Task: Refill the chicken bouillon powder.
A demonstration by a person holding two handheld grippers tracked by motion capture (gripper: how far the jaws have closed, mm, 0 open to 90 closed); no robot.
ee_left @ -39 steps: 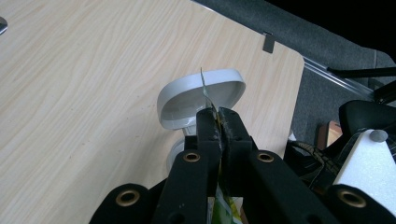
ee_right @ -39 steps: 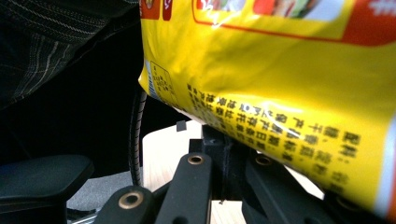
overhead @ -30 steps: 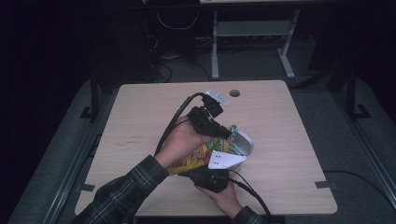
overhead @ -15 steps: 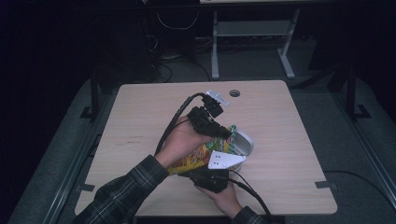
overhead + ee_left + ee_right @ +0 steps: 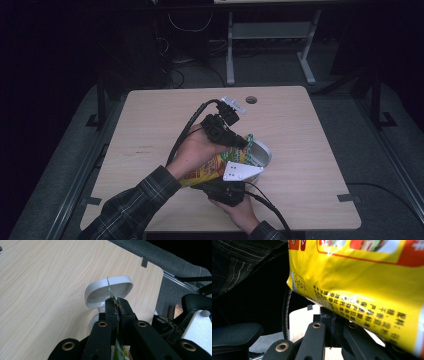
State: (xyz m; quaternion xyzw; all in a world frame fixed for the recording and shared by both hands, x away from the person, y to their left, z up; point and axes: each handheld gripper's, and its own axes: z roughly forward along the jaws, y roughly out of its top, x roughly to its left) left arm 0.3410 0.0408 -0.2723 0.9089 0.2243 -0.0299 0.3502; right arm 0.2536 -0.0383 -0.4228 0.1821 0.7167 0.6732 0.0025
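Left gripper view: left gripper [image 5: 116,305] clamping yellow snack bag [image 5: 117,350] over white bowl [image 5: 100,291]; right gripper [image 5: 332,320] apparently closed on it too

On the desk [image 5: 150,130], right of centre, sits the bowl [image 5: 261,152]. The snack bag [image 5: 212,167] hangs just left of it, its top edge over the bowl's rim. The left claw [image 5: 243,144] is at the bag's far end, the right claw [image 5: 225,192] at its near end, close to the desk's near edge.

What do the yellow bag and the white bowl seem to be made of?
Yellow bag: probably thin plastic film, glossy; it crinkles and shows shiny highlights over the print. White bowl: likely plastic or melamine, smooth and matte-looking; ceramic cannot be excluded.
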